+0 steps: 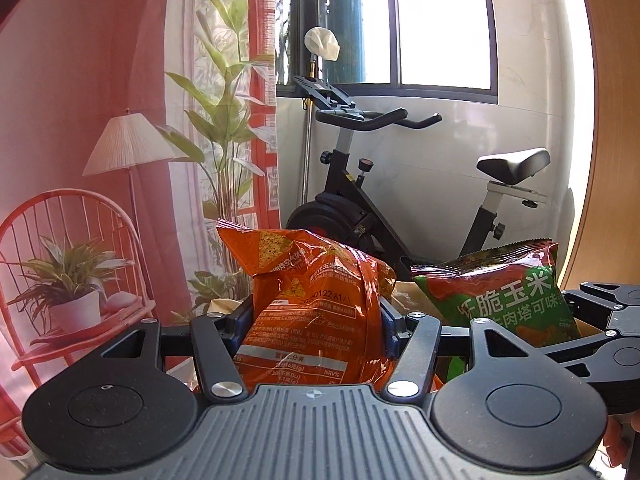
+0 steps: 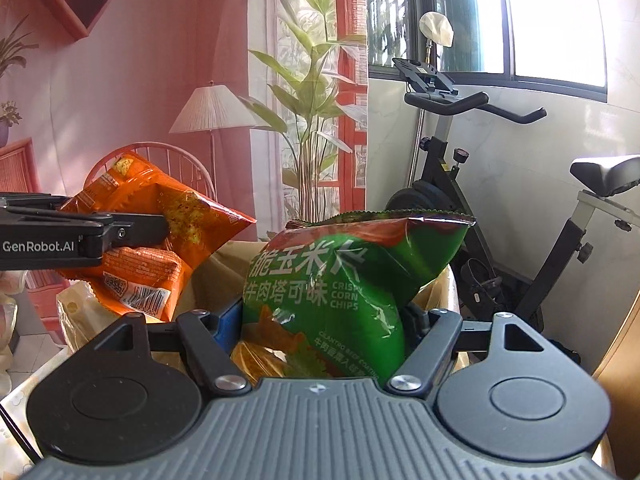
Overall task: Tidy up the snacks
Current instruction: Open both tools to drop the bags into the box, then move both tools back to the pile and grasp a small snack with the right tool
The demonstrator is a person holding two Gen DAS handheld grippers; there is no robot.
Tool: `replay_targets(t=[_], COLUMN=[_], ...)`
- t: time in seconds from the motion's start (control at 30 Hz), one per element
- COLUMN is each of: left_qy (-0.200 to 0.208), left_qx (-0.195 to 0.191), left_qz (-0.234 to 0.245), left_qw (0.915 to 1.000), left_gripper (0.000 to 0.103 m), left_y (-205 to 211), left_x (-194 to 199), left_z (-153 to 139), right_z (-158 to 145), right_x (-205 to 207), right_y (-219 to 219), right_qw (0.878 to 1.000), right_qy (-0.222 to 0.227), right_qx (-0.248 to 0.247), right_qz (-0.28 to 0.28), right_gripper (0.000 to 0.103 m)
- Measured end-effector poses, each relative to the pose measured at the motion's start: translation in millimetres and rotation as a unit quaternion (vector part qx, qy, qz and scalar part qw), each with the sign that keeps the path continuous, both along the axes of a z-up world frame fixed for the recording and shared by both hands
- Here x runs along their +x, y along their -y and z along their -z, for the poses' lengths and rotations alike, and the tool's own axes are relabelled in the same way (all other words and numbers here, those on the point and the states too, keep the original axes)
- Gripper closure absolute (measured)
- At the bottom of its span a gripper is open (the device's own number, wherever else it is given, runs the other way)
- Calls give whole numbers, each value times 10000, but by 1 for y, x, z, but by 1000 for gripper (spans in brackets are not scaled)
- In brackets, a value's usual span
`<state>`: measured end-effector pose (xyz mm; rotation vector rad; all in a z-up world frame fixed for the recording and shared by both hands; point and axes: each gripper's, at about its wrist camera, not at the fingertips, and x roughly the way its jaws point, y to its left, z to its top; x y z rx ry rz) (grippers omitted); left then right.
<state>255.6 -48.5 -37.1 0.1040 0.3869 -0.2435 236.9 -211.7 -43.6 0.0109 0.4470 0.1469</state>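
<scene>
The left hand-held gripper (image 1: 316, 320) is clenched on an orange bag (image 1: 316, 300) of chips, its blue pads pressed into the bag's lower sides, so the bag stands upright between the fingers with its crimped top leaning left. The right hand-held gripper (image 2: 324, 320) grasps a green bag (image 2: 340, 280) of corn chips the same way, low on the body, with the sealed top folded over to the right. Both bags are in the air, side by side and a little apart, the orange one on the left. Under and behind them lies crumpled yellowish wrapping (image 2: 224, 264), perhaps a bag or a lined box; what it is cannot be told. A corner of a table (image 2: 24, 392) with a pale patterned cover shows at the lower left of the right wrist view. Beyond stand an exercise bike (image 1: 400, 200) and a window (image 1: 420, 24).

The risks, as I judge them: both bags are air-filled and slick, held only by their flanks, so a quick swing could let one slide out or rotate in the pads. Squeezing harder would crush the chips or burst a seam. The two grippers work close together, so one bag could knock the other. Where each bag should go is not visible, so a misplacement is possible.
</scene>
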Motion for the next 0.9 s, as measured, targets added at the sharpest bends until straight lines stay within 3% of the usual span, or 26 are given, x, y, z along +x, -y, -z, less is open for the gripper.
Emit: replay_targets(t=[0.27, 0.43, 0.67, 0.9], left_qy=[-323, -263, -132, -167], left_qx=[-121, -107, -316, -392], left_qz=[49, 63, -63, -144], left_qw=[9994, 9996, 9994, 9990], left_gripper=[28, 28, 29, 29], left_y=[-6, -14, -40, -74], left_x=[12, 0, -45, -102], left_z=[13, 4, -15, -3], right_z=[10, 0, -20, -17], right_x=[11, 0, -41, -96], right_y=[4, 8, 7, 7], right_qw=[9994, 9991, 9989, 9976], right_qy=[-267, -208, -3, 172], right_qx=[207, 356, 450, 658], right_qz=[80, 106, 123, -97], right_gripper=[21, 16, 15, 14])
